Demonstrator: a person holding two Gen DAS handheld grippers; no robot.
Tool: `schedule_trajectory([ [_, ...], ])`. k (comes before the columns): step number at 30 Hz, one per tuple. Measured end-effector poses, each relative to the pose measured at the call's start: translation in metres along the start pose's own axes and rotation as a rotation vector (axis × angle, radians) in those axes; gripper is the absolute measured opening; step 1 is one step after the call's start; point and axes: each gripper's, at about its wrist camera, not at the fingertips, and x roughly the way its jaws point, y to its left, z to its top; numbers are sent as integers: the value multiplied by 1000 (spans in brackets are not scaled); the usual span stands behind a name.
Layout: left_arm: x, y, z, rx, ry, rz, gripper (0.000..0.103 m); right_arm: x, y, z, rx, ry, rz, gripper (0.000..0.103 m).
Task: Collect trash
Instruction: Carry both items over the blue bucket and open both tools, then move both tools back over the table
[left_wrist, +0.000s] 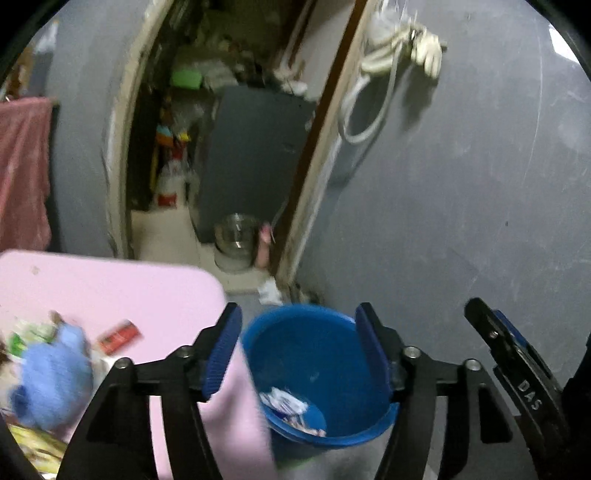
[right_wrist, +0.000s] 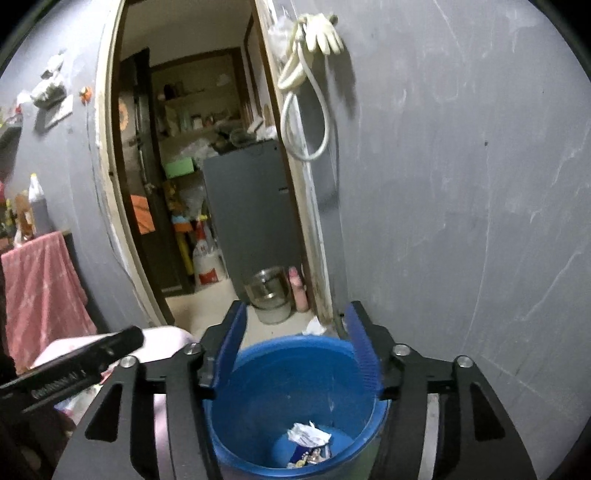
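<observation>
One blue bucket (right_wrist: 295, 398); two grippers, left (left_wrist: 297, 350) and right (right_wrist: 295, 347); one pink table (left_wrist: 110, 291); one red packet (left_wrist: 119, 336); one blue cloth (left_wrist: 51, 380); perhaps two crumpled wrappers (right_wrist: 308, 441) inside, blurred.

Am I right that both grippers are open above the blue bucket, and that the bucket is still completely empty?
Not quite: the blue bucket is not empty. The right wrist view shows crumpled wrappers lying at its bottom. The rest holds: the left gripper and the right gripper are both open above it, holding nothing.
</observation>
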Motion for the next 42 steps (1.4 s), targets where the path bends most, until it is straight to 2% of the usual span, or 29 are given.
schedule_trajectory([
  [2, -18, 7, 8, 6, -42, 16, 73, -13, 7, 8, 2, -35, 9, 76],
  [4, -41, 15, 12, 9, -89, 39, 83, -21, 13, 13, 2, -54, 25, 79],
  [7, -68, 33, 21, 11, -130, 72, 85, -37, 30, 22, -3, -87, 56, 87],
  [8, -74, 37, 23, 15, -134, 84, 88, -39, 35, 24, -4, -93, 63, 90],
  [9, -83, 44, 25, 21, -139, 106, 97, -44, 42, 26, -5, -102, 75, 96],
  [10, -92, 52, 26, 23, -156, 132, 98, -47, 48, 27, -4, -107, 85, 99],
  [11, -100, 58, 26, 23, -168, 144, 98, -50, 56, 28, -2, -111, 101, 103],
  [19, -160, 122, 16, -11, -216, 270, 99, -61, 112, 24, -25, -107, 208, 103],
  [26, -195, 167, -4, -27, -222, 378, 99, -62, 164, 5, -54, -105, 288, 103],
  [35, -197, 225, -35, -69, -129, 457, 99, -39, 224, -31, -109, -13, 369, 103],
  [42, -182, 260, -57, -128, -79, 463, 99, -19, 251, -60, -170, 55, 401, 103],
])
